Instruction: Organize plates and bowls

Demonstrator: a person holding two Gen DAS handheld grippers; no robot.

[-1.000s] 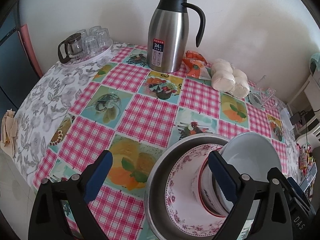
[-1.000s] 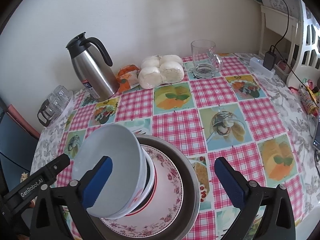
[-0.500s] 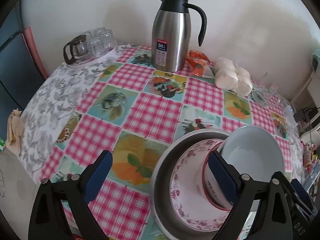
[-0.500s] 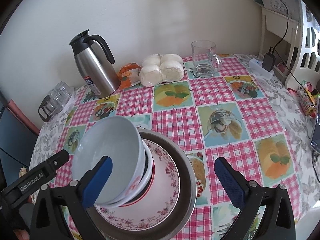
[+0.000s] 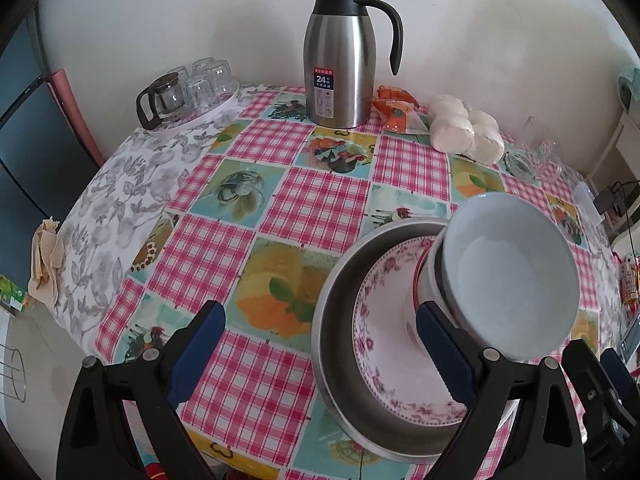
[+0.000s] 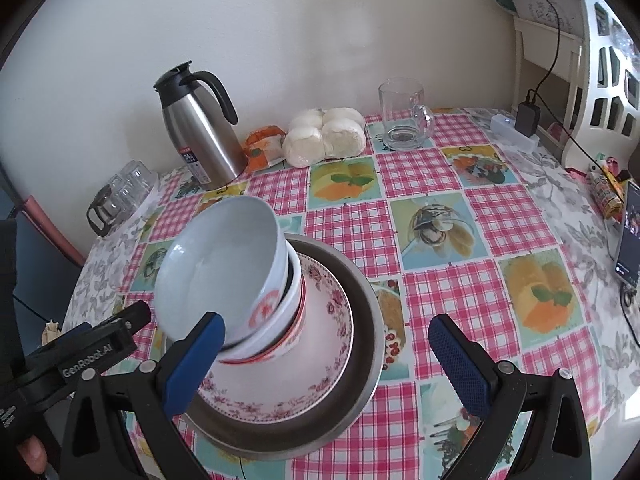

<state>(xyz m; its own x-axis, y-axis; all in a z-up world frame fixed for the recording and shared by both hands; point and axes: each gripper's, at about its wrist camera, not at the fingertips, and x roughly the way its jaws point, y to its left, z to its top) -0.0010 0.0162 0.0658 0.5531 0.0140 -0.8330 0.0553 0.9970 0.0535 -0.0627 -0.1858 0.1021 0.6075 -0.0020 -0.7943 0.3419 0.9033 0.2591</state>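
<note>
Rising higher, both grippers (jaws wide) frame stacked bowls.

Both tongs held wide apart and gripping nothing, the left tongs (blue-padded fingers spread across the lower frame) and the right tongs point forward side by side, the left one's black body visible from the right wrist view.

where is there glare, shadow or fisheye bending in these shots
Left wrist view: soft daylight, the jug throws a faint shadow on the wall, the table edge bows strongly. Right wrist view: the shelf curves at the rim, mild sheen inside the top bowl; dark corners in both.
</note>
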